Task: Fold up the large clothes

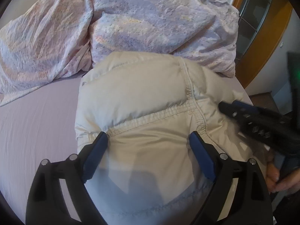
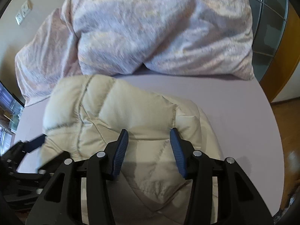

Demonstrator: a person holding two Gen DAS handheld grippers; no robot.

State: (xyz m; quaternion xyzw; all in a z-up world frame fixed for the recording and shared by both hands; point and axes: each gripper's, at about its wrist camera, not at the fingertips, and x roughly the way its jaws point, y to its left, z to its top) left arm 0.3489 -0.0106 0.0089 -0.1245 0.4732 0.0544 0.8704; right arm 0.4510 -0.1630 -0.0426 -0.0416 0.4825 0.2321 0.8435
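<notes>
A cream quilted puffer jacket (image 1: 142, 97) lies bundled on the lilac bed sheet (image 1: 37, 131); it also shows in the right wrist view (image 2: 120, 112). My left gripper (image 1: 149, 137) is open, its blue pads spread just over the jacket's near part by a stitched seam. My right gripper (image 2: 150, 136) is open over the jacket's near right side, nothing between its pads. The right gripper also shows blurred at the jacket's right edge in the left wrist view (image 1: 249, 118). The left gripper shows at the jacket's left edge in the right wrist view (image 2: 28, 146).
A crumpled pastel duvet (image 1: 112, 22) is heaped behind the jacket and touches its far edge; it also fills the back in the right wrist view (image 2: 150, 28). A wooden, glass-panelled door (image 1: 262, 24) stands at the right. The bed edge (image 2: 271, 131) drops to wooden floor.
</notes>
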